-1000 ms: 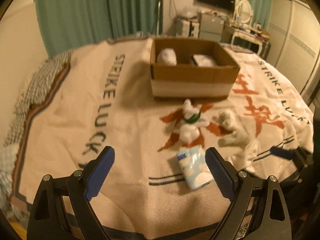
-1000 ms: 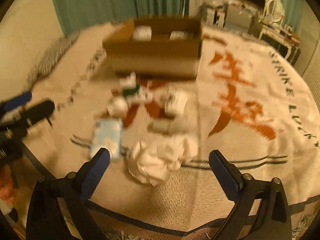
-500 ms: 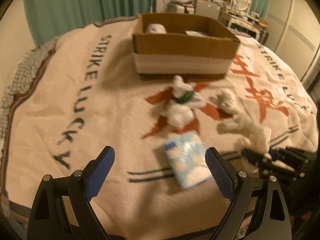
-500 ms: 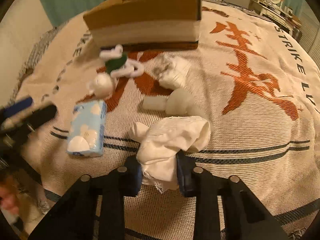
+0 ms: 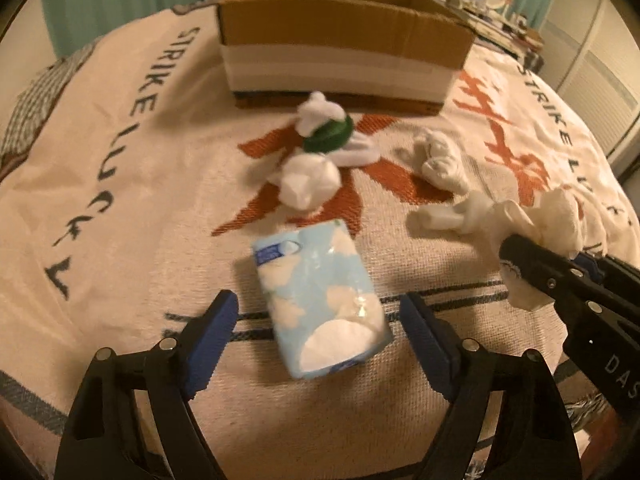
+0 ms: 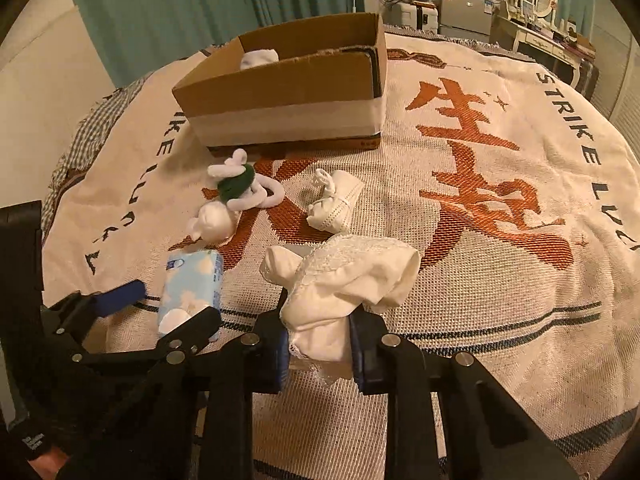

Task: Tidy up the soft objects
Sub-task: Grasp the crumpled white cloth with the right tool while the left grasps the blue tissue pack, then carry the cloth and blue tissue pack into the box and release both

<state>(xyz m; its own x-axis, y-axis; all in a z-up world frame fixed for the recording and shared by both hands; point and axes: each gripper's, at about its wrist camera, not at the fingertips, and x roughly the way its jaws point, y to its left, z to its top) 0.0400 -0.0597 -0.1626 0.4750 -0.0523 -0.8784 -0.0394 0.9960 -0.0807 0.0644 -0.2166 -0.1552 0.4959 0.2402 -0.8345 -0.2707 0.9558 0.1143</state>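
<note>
Clamping a crumpled white lace-edged cloth (image 6: 340, 280) in my right gripper (image 6: 320, 350), I keep my left gripper (image 5: 316, 320) wide around the pale-blue tissue pack (image 5: 320, 300), label unreadable. The blanket (image 6: 500, 260) reads "STRIKE LUCKY"; the brown cardboard box (image 6: 288, 96) hides most contents.

We see a bed covered by a cream woven blanket (image 6: 460, 280) with orange characters and "STRIKE LUCKY" lettering. On it rest a cardboard box (image 6: 288, 112), a green-banded white soft toy (image 6: 234, 192), a rolled white sock (image 6: 336, 204) and a blue tissue pack (image 5: 320, 304).
</note>
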